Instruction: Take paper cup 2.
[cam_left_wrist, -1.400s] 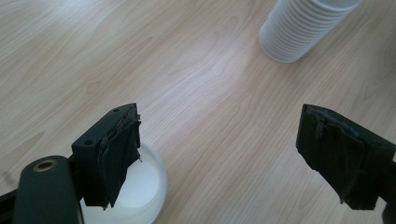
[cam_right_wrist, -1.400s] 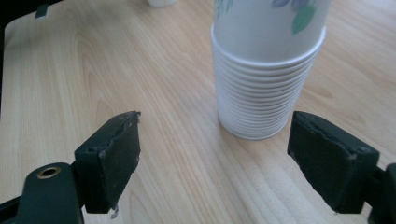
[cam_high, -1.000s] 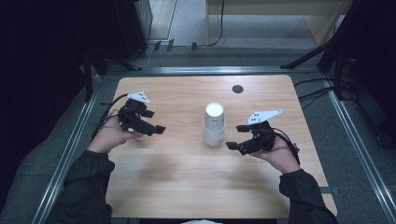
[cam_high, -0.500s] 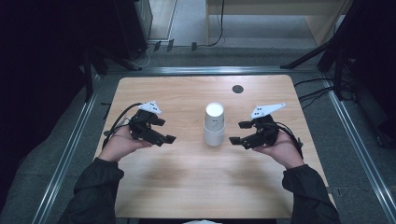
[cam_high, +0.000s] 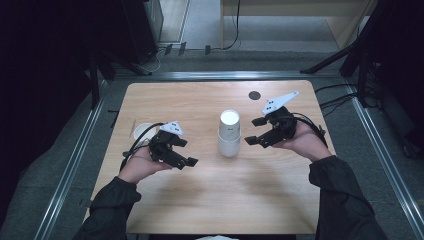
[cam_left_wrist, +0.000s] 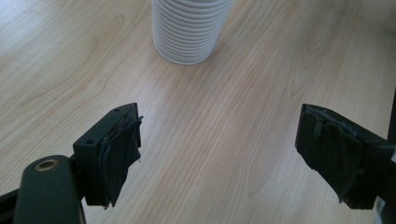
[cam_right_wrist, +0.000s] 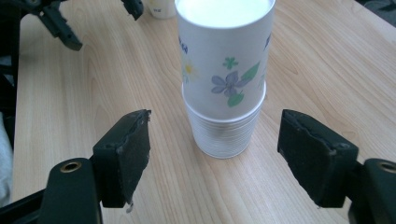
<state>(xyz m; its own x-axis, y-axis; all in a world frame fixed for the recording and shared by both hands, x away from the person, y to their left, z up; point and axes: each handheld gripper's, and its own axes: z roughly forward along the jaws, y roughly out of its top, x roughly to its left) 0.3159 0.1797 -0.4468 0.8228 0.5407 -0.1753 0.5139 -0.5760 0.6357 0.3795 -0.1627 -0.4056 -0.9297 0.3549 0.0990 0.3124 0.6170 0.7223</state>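
standing upright near the middle of the table (cam_high: 165, 210): cup stack (cam_high: 229, 133), white, top cup with flower print, many rims showing at the bottom. lying on the left part of the table, behind the left hand: single cup (cam_high: 142, 132), well apart from the stack. seen also as small dark disc (cam_high: 254, 95) near the far edge.

hovering to the left of the stack and nearer to the person: left gripper (cam_high: 186, 158), jaws wide apart, nothing between them, only bare wood. pointing toward the stack, base of the stack visible ahead in the left gripper view (cam_left_wrist: 189, 32), not touching.

held just to the right of the stack, near its upper half: right gripper (cam_high: 254, 131), jaws apart and just now closing, still not pressing on anything. in the right gripper view, stack (cam_right_wrist: 224, 79) ahead of the pads (cam_right_wrist: 133, 154) and between their lines, but clear gap on both sides, no contact. other gripper (cam_right_wrist: 60, 23) visible far off at the top left there, with the single cup (cam_right_wrist: 161, 7) beside it.
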